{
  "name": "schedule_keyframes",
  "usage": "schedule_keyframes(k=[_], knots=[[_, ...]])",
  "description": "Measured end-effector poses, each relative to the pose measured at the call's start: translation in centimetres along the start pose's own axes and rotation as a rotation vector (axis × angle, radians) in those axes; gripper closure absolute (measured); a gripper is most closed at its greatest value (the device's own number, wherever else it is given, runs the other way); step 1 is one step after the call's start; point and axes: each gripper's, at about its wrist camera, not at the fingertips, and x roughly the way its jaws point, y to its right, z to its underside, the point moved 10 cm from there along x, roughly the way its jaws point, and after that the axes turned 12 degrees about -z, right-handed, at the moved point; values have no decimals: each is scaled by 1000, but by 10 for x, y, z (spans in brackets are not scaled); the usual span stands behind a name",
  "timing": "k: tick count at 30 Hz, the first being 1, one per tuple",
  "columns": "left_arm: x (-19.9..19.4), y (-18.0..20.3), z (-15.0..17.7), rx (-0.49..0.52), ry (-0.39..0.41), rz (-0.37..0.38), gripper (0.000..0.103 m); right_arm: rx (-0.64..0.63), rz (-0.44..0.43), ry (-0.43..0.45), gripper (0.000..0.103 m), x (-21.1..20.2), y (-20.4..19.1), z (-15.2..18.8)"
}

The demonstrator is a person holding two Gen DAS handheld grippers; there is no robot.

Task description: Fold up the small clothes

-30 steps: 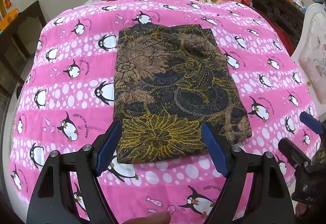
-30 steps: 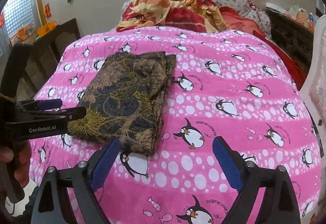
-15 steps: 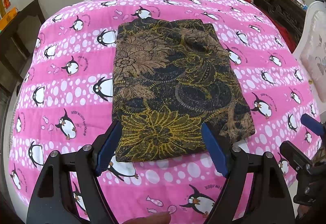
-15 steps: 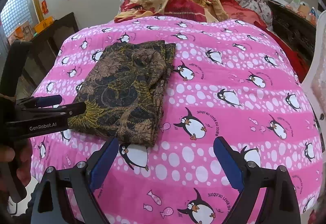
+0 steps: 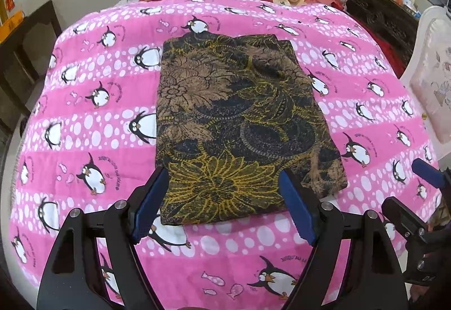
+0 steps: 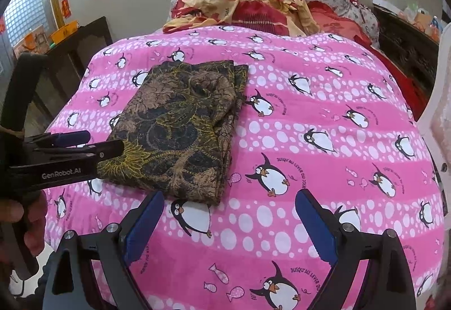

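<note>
Dark floral-printed cloth (image 5: 236,126), folded into a rectangle, lies mid-frame on the pink penguin quilt (image 5: 84,112) with the released left gripper (image 5: 222,202) spread over its lower edge, so pinch there, while in the right view the right gripper (image 6: 228,225), also released, hovers below the cloth's lower right corner.

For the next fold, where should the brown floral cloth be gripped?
Likely the near hem of the brown floral cloth, approached from the bed's near edge. It lies flat, with that hem facing the open left gripper; stacked layers show along its right edge.
</note>
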Motion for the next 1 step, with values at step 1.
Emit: schedule_keyframes(k=[1], knots=[[-1, 0, 0, 0, 0, 4, 23, 0, -1, -2, 10, 0, 0, 1]])
